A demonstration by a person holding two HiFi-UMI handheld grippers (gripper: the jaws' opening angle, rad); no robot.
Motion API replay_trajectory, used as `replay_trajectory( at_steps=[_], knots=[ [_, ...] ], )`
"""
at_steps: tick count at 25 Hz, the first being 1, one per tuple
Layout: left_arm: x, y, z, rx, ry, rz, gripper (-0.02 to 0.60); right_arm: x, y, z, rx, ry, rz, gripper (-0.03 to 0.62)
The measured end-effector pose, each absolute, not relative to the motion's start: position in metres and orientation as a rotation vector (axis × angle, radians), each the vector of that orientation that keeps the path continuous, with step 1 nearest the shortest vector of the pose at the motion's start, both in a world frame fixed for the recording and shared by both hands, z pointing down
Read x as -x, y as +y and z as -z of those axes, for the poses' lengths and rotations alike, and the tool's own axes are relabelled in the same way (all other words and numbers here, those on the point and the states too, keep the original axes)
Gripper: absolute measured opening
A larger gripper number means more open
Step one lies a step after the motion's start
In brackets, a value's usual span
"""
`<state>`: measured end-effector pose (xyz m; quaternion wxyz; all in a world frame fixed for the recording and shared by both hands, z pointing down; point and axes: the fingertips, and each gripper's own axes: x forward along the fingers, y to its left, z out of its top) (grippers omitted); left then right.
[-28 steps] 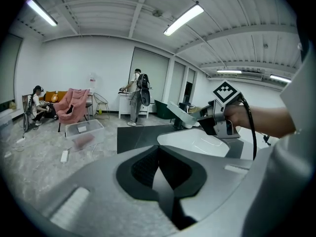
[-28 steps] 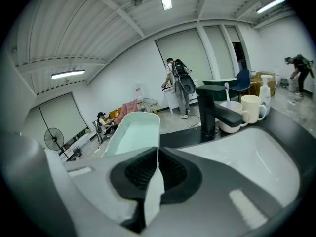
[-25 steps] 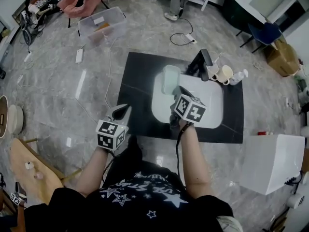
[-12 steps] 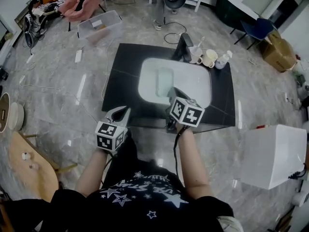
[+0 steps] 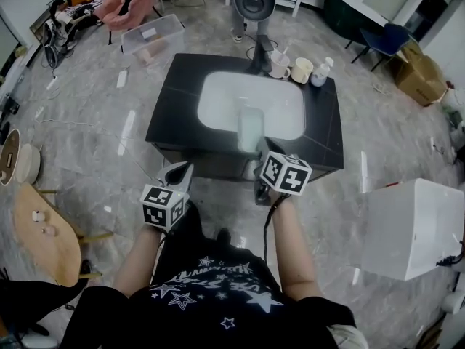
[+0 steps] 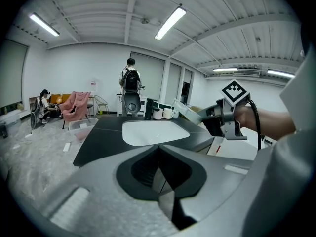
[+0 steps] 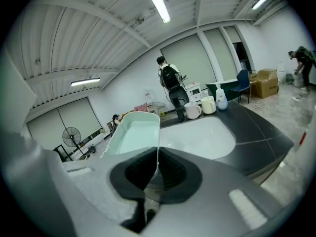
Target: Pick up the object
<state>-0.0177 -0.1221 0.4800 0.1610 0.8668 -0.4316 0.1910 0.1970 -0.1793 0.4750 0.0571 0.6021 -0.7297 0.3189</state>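
Tray [image 7: 131, 132] lengthwise away from tool [image 7: 157, 153]

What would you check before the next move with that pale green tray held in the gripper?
1. Grip: the right gripper has its jaws closed on one wall of the tray: ok.
2. Contents: the tray looks empty, with nothing to spill: ok.
3. Clearance: the tray hangs in the air, off the sink and the counter, touching neither: ok.
4. Left gripper: jaws together with nothing between them, free to help: ok.
5. Firmness of the hold on that one thin wall: cannot tell.
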Motion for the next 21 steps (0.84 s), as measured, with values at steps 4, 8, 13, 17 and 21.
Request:
replay_trajectory(
  at_steps=[4, 8, 13, 17, 21],
  knots=[
    [0.011, -0.095, -0.478, -2.481, -1.227, -0.582, 0.009, -0.205, -0.154, -0.479, -1.825, -2.216, -0.989, 0.012],
    [0.008, -0.081, -0.479, -2.483, -1.217, -0.599, 0.009, -0.212, -0.136, -0.484, -1.837, -2.217, -1.013, 0.012],
    [0.004, -0.072, -0.478, -2.494, -1.196, -0.593, 0.009, -0.218, -0.119, -0.487, -1.873, -2.193, -1.014, 0.012],
    [0.002, -0.058, -0.483, -2.504, -1.164, -0.592, 0.010, -0.216, -0.100, -0.496, -1.879, -2.171, -1.018, 0.012],
    [0.009, -0.041, -0.484, -2.515, -1.145, -0.591, 0.009, -0.209, -0.082, -0.497, -1.896, -2.160, -1.015, 0.012]
  ],
)
